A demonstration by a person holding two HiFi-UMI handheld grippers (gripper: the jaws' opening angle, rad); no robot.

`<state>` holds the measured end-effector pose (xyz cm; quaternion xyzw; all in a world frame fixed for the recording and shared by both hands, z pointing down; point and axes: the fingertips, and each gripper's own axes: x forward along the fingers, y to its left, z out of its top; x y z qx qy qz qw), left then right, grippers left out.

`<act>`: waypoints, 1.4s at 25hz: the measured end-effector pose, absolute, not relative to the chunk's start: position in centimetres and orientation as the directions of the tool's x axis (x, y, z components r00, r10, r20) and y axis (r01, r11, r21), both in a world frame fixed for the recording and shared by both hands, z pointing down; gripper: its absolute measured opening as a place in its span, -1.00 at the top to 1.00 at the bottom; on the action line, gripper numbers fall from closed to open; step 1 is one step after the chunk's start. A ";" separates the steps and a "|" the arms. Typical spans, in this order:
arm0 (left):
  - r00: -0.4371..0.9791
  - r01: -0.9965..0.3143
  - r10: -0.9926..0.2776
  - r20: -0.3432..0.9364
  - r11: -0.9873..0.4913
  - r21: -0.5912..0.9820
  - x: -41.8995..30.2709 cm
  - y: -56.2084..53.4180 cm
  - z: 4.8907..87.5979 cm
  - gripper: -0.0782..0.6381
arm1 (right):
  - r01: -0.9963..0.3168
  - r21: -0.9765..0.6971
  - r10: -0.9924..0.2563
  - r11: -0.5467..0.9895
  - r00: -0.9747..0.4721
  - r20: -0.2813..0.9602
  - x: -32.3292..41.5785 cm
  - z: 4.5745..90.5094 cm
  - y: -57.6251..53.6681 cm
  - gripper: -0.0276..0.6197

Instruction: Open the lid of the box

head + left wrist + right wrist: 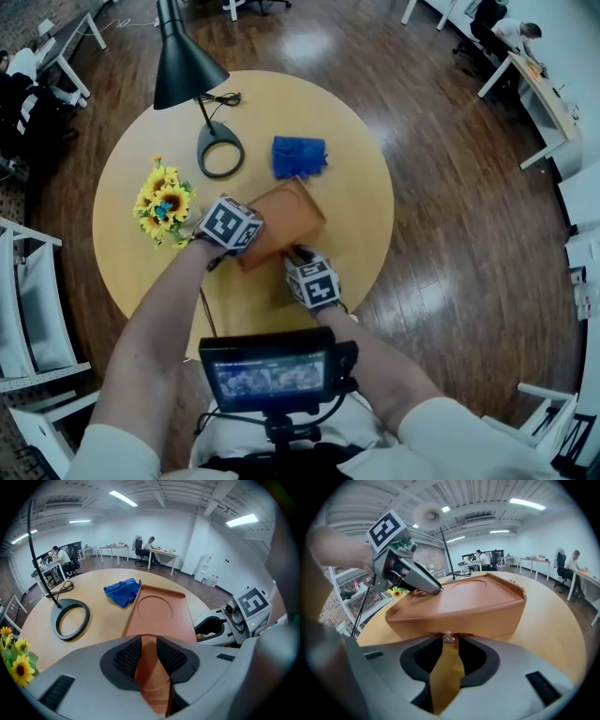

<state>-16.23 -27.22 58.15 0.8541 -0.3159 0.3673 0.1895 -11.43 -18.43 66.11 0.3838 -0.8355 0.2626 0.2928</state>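
Closest in: clenched with the right claw (449, 641) on the small shiny clasp (449, 638) at the front wall of the brown box (464, 606), right at the seam under the lid. Gripped with the left claw (149, 641) across a corner at the box's left end, with ribbed pads tight on both sides. Resting flat near the middle of the round counter (356, 169), with the lid apparently down.

Looks rigid and smooth, probably moulded and fairly light, so likely to skid on the wood unless braced. No sign of anything fragile. Best taken at the clasp or the lid's front lip for lifting, with the body pinned down at the other end.

Beyond the box: a crumpled blue cloth (298, 157), near its far corner. Further out, the ring base of a black lamp (220, 150) and a bunch of sunflowers (164, 202). Farthest back, desks and seated people.
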 end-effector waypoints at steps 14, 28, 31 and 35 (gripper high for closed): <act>0.524 -0.681 -0.408 0.747 -0.728 0.080 -16.2 -27.1 58.3 0.49 | -0.795 -0.191 -0.489 0.576 -0.521 0.699 -8.5 66.1 -14.5 0.68; 0.521 -0.685 -0.414 0.746 -0.725 0.076 -16.0 -27.1 58.2 0.49 | -0.774 -0.188 -0.469 0.605 -0.537 0.702 -6.9 65.9 -12.2 0.68; 0.523 -0.682 -0.413 0.745 -0.727 0.076 -16.0 -27.1 58.2 0.49 | -0.775 -0.196 -0.468 0.601 -0.540 0.700 -6.7 66.0 -12.3 0.66; 0.523 -0.676 -0.409 0.747 -0.733 0.072 -16.0 -27.0 58.3 0.49 | -0.782 -0.222 -0.441 0.583 -0.534 0.721 -5.8 66.7 -12.2 0.33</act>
